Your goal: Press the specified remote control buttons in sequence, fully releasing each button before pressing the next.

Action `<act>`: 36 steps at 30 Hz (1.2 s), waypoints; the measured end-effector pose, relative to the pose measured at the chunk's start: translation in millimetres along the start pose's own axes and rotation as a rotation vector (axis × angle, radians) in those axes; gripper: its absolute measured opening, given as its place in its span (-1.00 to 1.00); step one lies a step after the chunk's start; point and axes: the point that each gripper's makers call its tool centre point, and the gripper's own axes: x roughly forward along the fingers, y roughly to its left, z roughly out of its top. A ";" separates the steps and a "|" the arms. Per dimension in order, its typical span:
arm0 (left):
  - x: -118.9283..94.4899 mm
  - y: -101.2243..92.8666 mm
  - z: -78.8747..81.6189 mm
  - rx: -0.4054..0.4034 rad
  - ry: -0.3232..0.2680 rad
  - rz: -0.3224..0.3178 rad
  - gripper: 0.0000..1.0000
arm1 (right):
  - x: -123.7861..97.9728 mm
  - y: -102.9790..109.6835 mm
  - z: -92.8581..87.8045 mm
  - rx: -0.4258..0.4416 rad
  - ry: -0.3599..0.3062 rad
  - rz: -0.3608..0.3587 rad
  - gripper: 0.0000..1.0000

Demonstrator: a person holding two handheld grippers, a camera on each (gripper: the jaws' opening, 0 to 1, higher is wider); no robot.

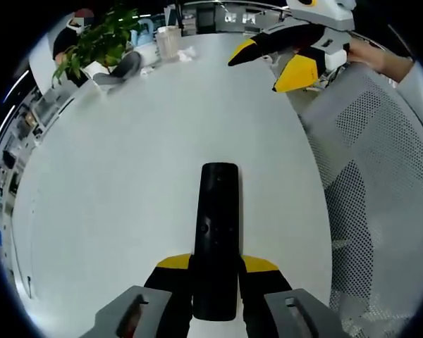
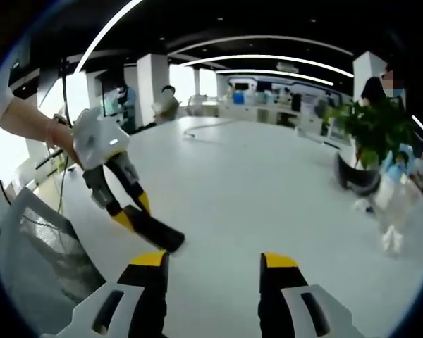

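Left gripper [image 1: 216,278] clamped on black remote [image 1: 217,225] over white table [image 1: 127,197]; right gripper [image 2: 209,262] jaws apart, nothing held; plant pot [image 2: 355,177] holds leafy plant [image 2: 372,127].

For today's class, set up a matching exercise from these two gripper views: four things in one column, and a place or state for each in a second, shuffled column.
Column A
1. remote control
2. left tongs
3. right tongs
4. potted plant

Column B
a. open, holding nothing
b. at the far end of the white table
c. black, gripped at one end
d. shut on the remote control

Pairs: 1-c, 2-d, 3-a, 4-b
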 end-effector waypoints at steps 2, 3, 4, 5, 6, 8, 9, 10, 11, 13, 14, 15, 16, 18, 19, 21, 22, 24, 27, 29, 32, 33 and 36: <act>-0.3 -2.7 -0.2 0.001 -0.003 0.000 -0.51 | -0.2 0.4 0.4 -0.001 0.000 0.000 -0.01; -0.3 -3.6 -0.2 0.002 -0.003 -0.001 -0.51 | -0.3 0.6 0.6 -0.001 0.000 0.001 -0.01; -0.3 -4.7 -0.3 0.002 -0.004 -0.002 -0.51 | -0.3 0.8 0.7 -0.001 0.000 0.002 -0.01; -0.3 -6.5 -0.4 0.006 -0.004 -0.003 -0.51 | -0.2 1.0 0.5 -0.001 0.002 0.003 -0.02; -0.4 -7.4 -0.4 0.008 -0.003 -0.004 -0.51 | -0.2 1.0 0.5 -0.002 0.002 0.003 -0.02; -0.5 -9.2 -0.3 0.011 -0.002 -0.006 -0.51 | -0.2 1.3 0.8 -0.004 0.001 0.005 -0.02; -0.5 -9.9 -0.3 0.012 -0.002 -0.005 -0.51 | -0.3 1.4 0.7 -0.004 0.002 0.005 -0.02; -0.6 -10.3 -0.2 0.010 -0.003 -0.005 -0.51 | -0.3 1.4 0.7 -0.004 0.003 0.005 -0.02; -0.6 -10.7 -0.1 0.009 -0.003 -0.005 -0.51 | -0.7 1.6 0.6 -0.004 0.003 0.005 -0.02; -1.7 -13.4 0.1 0.010 -0.005 -0.005 -0.51 | -1.5 2.2 0.4 -0.004 0.003 0.007 -0.03; -2.4 -14.9 0.2 0.010 -0.006 -0.006 -0.51 | -1.9 2.5 0.1 -0.005 0.004 0.007 -0.03; -2.8 -15.8 0.2 0.011 -0.007 -0.006 -0.51 | -2.7 3.2 0.3 -0.006 0.005 0.008 -0.04; -3.3 -16.8 0.3 0.011 -0.007 -0.006 -0.51 | -3.1 3.8 0.5 -0.006 0.005 0.009 -0.04; -3.8 -18.5 0.3 0.012 -0.006 -0.006 -0.51 | -4.2 5.5 0.9 -0.004 0.006 0.012 -0.04; -3.9 -19.2 0.2 0.013 -0.006 -0.006 -0.51 | -4.9 6.2 1.2 -0.004 0.007 0.012 -0.04; -4.7 -20.9 0.3 0.016 -0.004 -0.006 -0.51 | -5.7 7.0 1.7 -0.005 0.007 0.012 -0.04; -4.9 -21.5 0.4 0.017 -0.003 -0.007 -0.51 | -6.2 7.3 2.1 -0.005 0.006 0.011 -0.03; -6.0 -23.0 -0.1 0.017 -0.003 -0.007 -0.51 | -7.0 7.9 2.4 -0.006 0.008 0.010 -0.04; -8.4 -26.1 -0.9 0.018 -0.002 -0.007 -0.51 | -8.5 10.1 3.1 -0.008 0.008 0.012 -0.04; -8.7 -27.3 -1.0 0.019 -0.002 -0.008 -0.51 | -9.0 10.7 3.3 -0.008 0.009 0.012 -0.04; -9.1 -28.2 -1.0 0.018 -0.002 -0.008 -0.51 | -10.1 12.2 3.6 -0.010 0.010 0.013 -0.05; -9.2 -28.7 -1.1 0.019 -0.002 -0.008 -0.51 | -10.3 12.8 4.0 -0.010 0.010 0.014 -0.05; -9.6 -30.3 -1.1 0.019 -0.003 -0.009 -0.51 | -11.0 14.7 4.8 -0.012 0.012 0.015 -0.05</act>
